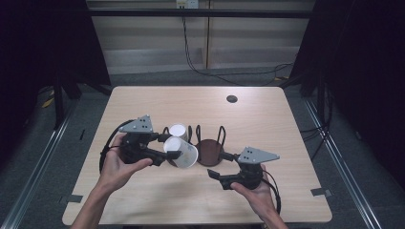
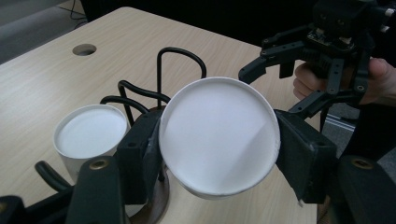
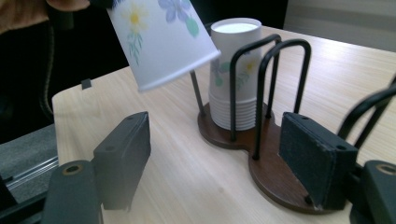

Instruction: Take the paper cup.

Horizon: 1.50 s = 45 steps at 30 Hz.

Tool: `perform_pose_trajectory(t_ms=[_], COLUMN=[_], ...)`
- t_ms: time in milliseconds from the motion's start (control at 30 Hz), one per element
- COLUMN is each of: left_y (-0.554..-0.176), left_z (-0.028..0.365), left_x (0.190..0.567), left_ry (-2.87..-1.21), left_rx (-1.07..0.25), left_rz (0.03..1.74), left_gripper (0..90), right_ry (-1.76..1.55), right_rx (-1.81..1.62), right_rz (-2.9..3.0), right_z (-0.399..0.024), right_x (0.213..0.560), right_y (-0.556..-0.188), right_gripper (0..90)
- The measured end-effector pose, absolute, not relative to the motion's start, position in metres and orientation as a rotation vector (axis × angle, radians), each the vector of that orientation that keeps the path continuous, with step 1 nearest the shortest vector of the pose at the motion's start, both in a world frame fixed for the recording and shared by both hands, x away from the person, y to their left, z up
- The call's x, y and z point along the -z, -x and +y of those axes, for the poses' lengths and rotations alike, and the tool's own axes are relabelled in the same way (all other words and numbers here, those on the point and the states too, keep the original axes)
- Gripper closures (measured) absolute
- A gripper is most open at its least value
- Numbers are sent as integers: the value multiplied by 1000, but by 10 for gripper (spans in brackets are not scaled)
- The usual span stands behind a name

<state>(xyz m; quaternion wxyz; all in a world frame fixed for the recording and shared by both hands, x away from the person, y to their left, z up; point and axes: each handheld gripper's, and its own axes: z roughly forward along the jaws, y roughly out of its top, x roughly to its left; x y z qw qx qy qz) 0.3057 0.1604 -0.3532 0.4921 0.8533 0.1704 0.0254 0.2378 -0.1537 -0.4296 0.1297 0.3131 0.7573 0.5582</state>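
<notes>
White flower-printed paper cup (image 1: 181, 152) clamped tilted in left gripper (image 1: 165, 150) above light wooden table (image 1: 143, 105), beside stack of matching cups (image 1: 177, 131) in black wire rack (image 1: 210, 143), right gripper (image 1: 220, 164) jaws apart, holding nothing

Cup rack mid-table, one cup held up off it

I see the rack (image 1: 209, 151) at the table's (image 1: 143, 102) middle, the stack of upturned cups (image 1: 178, 130) standing in its left bay. My left gripper (image 1: 168, 149) holds a single cup (image 1: 181, 152) tilted just before that stack, above the tabletop. My right gripper (image 1: 220, 167) sits just before the rack's right bay, with the table's hole (image 1: 232, 98) far behind.
</notes>
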Motion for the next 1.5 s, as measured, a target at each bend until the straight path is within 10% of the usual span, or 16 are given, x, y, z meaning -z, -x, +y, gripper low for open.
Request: perform_pose_trajectory(t_ms=[633,1500], left_y=[-297,-289], left_z=[150,134], left_x=[375,377], left_ry=[-2100,-2104], left_rx=[23,130], left_rz=[409,367], left_gripper=[369,368], right_ry=[-805,-689], right_rx=[-1705,-1734], right_rz=[2242,2314], right_z=[-125,-104], right_x=[438,453], right_y=[-244,-245], right_gripper=[143,217])
